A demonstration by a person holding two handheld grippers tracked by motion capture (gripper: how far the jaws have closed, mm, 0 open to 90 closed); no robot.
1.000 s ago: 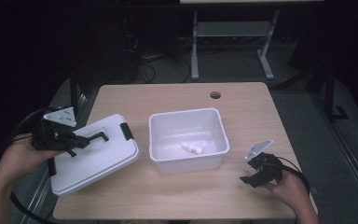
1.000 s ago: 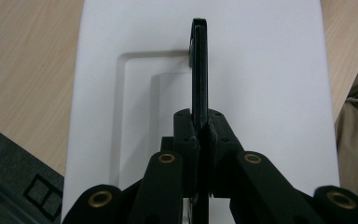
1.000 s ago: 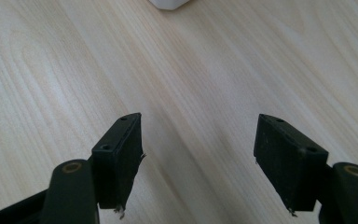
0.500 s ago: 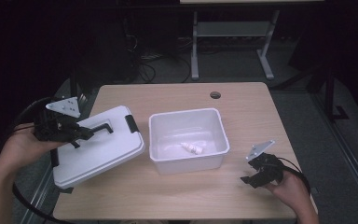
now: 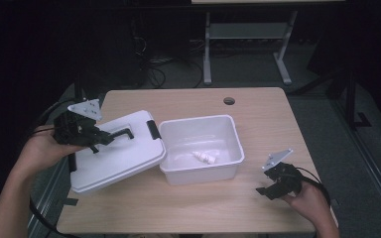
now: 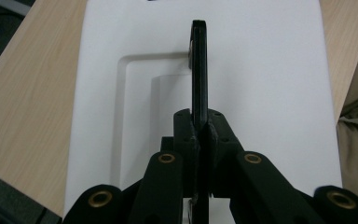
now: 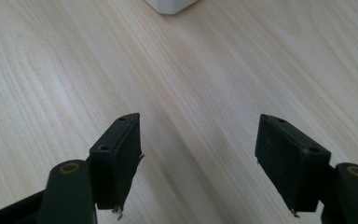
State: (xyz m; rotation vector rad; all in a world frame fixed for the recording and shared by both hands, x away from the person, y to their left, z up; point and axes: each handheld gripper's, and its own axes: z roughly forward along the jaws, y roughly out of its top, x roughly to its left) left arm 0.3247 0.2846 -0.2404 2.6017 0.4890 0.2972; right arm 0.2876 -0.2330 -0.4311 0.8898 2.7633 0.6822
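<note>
A white lid point(image 5: 124, 161) with a black handle point(image 5: 123, 133) hangs tilted over the table's left side, its right edge against the left rim of the open white bin point(image 5: 198, 174). My left gripper point(image 5: 99, 140) is shut on that handle. In the left gripper view the jaws point(image 6: 199, 130) pinch the thin black handle point(image 6: 199, 70) above the lid point(image 6: 261, 70). A small white object point(image 5: 204, 157) lies inside the bin. My right gripper point(image 5: 267, 191) rests open near the front right of the table, and in the right gripper view nothing sits between its jaws point(image 7: 200, 158).
The wooden table point(image 5: 188, 101) has a round cable hole point(image 5: 229, 100) at the back. A black latch point(image 5: 152, 129) sits on the lid's right edge. A corner of the bin point(image 7: 170, 5) shows ahead of the right gripper. Dark floor and desk legs lie behind.
My left gripper has carried the lid up and to the right, bringing its edge to the bin's left rim. The right gripper has stayed where it was.
</note>
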